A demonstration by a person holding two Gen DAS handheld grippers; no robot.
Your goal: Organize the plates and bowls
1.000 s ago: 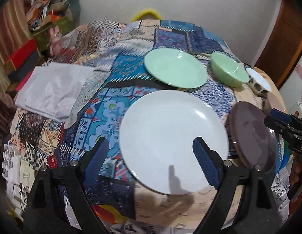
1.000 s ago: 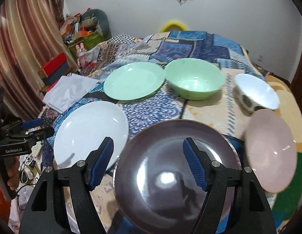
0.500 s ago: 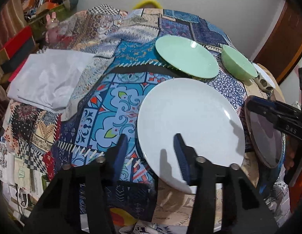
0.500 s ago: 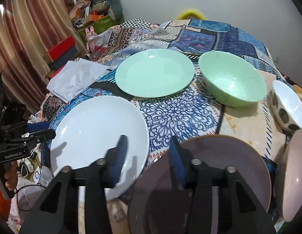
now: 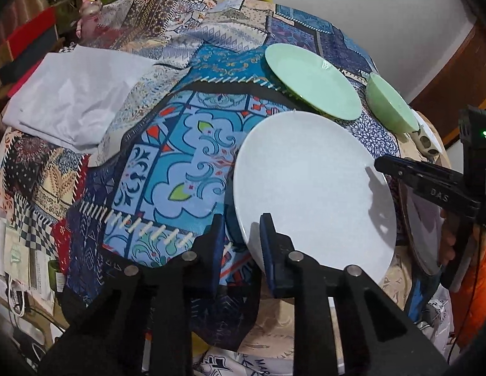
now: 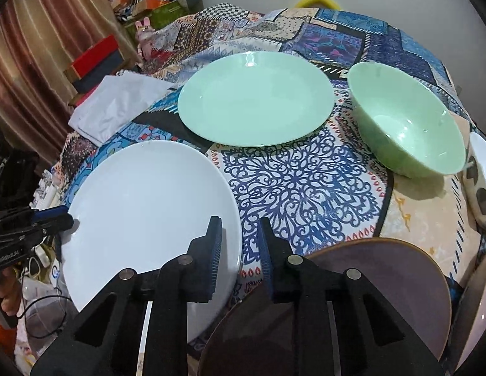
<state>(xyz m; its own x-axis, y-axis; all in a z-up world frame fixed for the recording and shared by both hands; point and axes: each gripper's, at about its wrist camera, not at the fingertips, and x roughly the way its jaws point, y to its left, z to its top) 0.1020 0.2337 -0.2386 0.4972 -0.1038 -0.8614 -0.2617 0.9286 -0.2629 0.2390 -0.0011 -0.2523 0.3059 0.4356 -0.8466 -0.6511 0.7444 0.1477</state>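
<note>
A large white plate (image 5: 315, 185) lies near the table's front edge and also shows in the right wrist view (image 6: 145, 216). My left gripper (image 5: 241, 235) has its jaws narrowed around the plate's near-left rim. My right gripper (image 6: 241, 241) has its jaws narrowed over the gap between the white plate and a dark brown plate (image 6: 362, 300); whether it grips the brown plate's rim cannot be told. A mint green plate (image 6: 255, 98) and a mint green bowl (image 6: 405, 122) sit further back. A white spotted bowl (image 6: 481, 181) is at the right.
A patchwork cloth (image 5: 167, 156) covers the round table. A folded white cloth (image 5: 73, 94) lies at the left. A pink plate edge (image 6: 481, 313) shows at the far right. Boxes and clutter (image 6: 95, 59) stand by the curtain beyond the table.
Both grippers have narrowed from wide open. The left one moved to the white plate's left rim. The right one moved left and forward, to the brown plate's left edge.
</note>
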